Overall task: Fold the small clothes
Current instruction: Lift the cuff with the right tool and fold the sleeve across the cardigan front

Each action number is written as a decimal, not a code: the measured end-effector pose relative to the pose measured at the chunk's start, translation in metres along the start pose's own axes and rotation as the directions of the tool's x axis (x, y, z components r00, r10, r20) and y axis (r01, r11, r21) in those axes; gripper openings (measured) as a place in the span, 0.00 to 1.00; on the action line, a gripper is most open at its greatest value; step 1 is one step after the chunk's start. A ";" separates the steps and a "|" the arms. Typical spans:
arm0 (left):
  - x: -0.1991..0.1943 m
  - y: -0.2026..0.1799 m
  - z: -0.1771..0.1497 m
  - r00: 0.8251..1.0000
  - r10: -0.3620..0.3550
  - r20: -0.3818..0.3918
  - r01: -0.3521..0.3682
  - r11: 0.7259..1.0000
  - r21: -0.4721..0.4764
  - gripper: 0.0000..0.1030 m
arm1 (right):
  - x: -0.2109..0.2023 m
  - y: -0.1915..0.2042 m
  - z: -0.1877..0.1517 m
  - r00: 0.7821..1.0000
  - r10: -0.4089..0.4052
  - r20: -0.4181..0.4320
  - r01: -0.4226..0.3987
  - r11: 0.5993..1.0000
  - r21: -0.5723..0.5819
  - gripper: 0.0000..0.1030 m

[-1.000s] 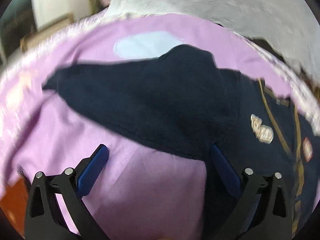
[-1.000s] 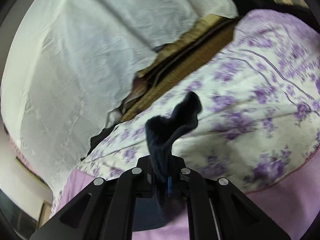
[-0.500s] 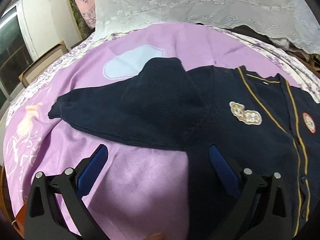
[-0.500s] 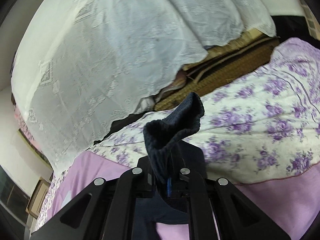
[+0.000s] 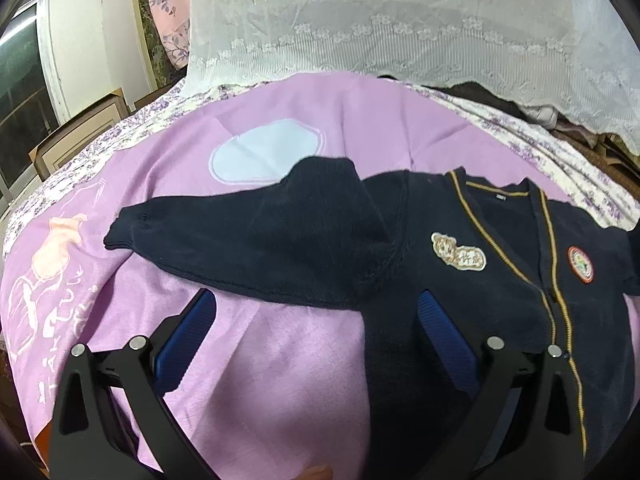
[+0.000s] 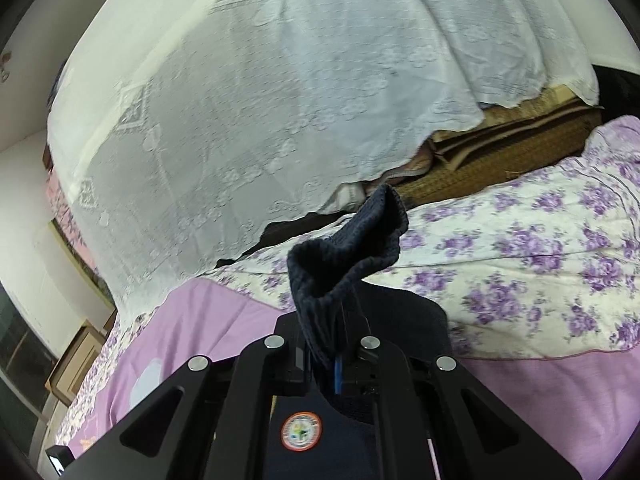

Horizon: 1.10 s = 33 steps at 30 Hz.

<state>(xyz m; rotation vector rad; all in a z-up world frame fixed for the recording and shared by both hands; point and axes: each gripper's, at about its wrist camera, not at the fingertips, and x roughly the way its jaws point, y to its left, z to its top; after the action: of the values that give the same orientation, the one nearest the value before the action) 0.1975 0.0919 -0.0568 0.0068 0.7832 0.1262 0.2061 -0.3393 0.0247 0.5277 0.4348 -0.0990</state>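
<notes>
A small navy knit cardigan [image 5: 460,288] with gold trim and two sewn badges lies face up on a lilac blanket [image 5: 248,364]. One sleeve [image 5: 248,240] lies spread out to the left across the blanket. My left gripper [image 5: 316,320] hovers open above the spot where that sleeve meets the body, with nothing between its blue pads [image 5: 436,320]. In the right wrist view my right gripper [image 6: 336,360] is shut on the ribbed cuff of the other sleeve [image 6: 352,244], lifted off the bed, with the round badge [image 6: 301,431] below it.
A white lace cover [image 5: 420,24] drapes over a bulk at the far side of the bed. A floral purple sheet [image 6: 520,272] lies beyond the blanket. Woven mats [image 6: 512,144] are stacked under the lace. Wooden frames [image 5: 76,136] lean by the wall at left.
My right gripper has carried the cuff up and across, so the lilac blanket and round badge have come into its view. The left gripper rose, and more of the cardigan's front shows.
</notes>
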 end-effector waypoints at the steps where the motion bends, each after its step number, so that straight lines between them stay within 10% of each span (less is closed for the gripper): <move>1: -0.003 0.001 0.000 1.000 -0.003 0.005 0.003 1.000 -0.004 0.96 | 0.001 0.008 -0.001 1.000 0.006 -0.004 -0.006 1.000 -0.012 0.08; 21: -0.022 0.026 0.010 0.998 -0.049 0.043 0.052 0.995 -0.084 0.96 | 0.053 0.129 -0.070 0.978 0.120 -0.171 -0.151 0.972 -0.181 0.08; 33: -0.018 0.024 0.010 0.999 -0.042 0.032 0.044 0.996 -0.072 0.96 | 0.103 0.158 -0.155 0.935 0.004 -0.356 -0.132 0.933 -0.335 0.11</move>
<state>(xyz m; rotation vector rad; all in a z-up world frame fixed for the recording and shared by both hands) 0.1887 0.1142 -0.0358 -0.0769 0.7472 0.1131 0.2729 -0.1229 -0.0656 0.1992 0.7658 0.1448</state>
